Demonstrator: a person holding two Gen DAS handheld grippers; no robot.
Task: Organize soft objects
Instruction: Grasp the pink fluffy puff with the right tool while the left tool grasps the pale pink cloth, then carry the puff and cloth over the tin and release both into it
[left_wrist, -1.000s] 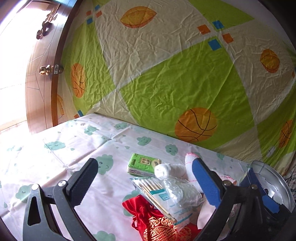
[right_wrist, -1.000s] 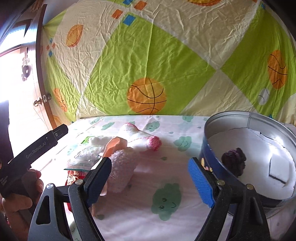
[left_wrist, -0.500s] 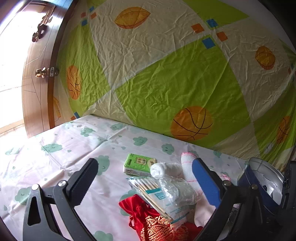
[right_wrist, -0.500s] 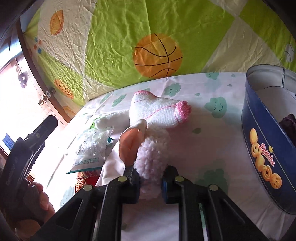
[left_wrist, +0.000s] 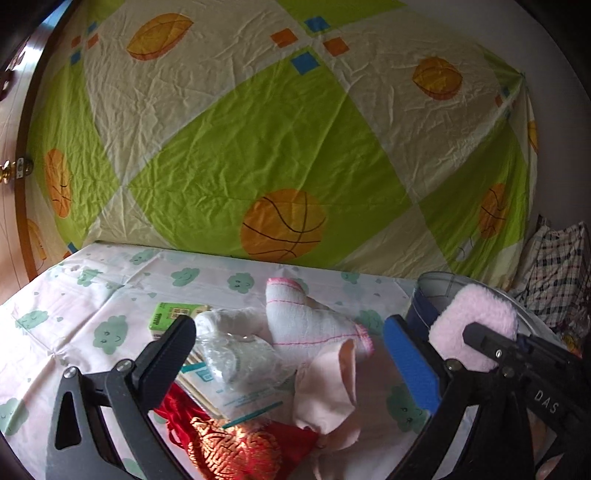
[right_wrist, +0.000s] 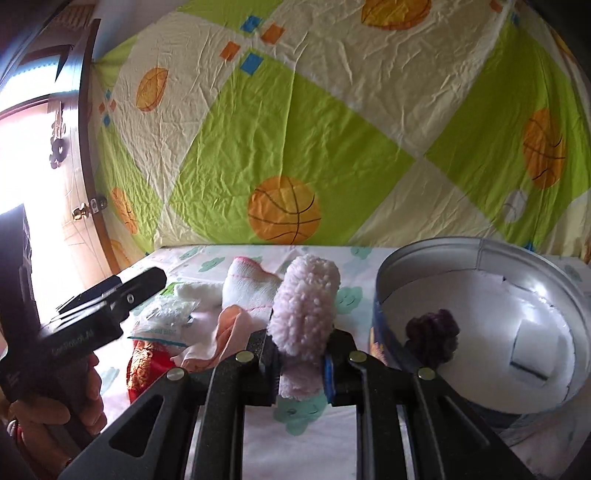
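Note:
My right gripper (right_wrist: 301, 363) is shut on a fluffy pale pink sock (right_wrist: 304, 299) and holds it above the bed, just left of the round blue cookie tin (right_wrist: 480, 251); the sock also shows in the left wrist view (left_wrist: 474, 325). A dark purple soft item (right_wrist: 432, 336) lies inside the tin. My left gripper (left_wrist: 288, 347) is open and empty above a pile: a white sock with pink trim (left_wrist: 306, 325), a pink cloth (left_wrist: 328, 391), a rolled white sock (left_wrist: 229, 321), a clear plastic bag (left_wrist: 243, 362) and a red embroidered pouch (left_wrist: 229, 446).
A green tissue pack (left_wrist: 173, 314) and a pack of cotton swabs (left_wrist: 199, 373) lie by the pile. A green and cream basketball-print sheet (left_wrist: 277, 147) hangs behind the bed. A wooden door (right_wrist: 77, 206) stands at left. Plaid cloth (left_wrist: 554, 266) lies at far right.
My right gripper closed on the fluffy pink sock, lifted it off the pile and carried it right toward the tin. The left gripper shifted slightly right and stayed open.

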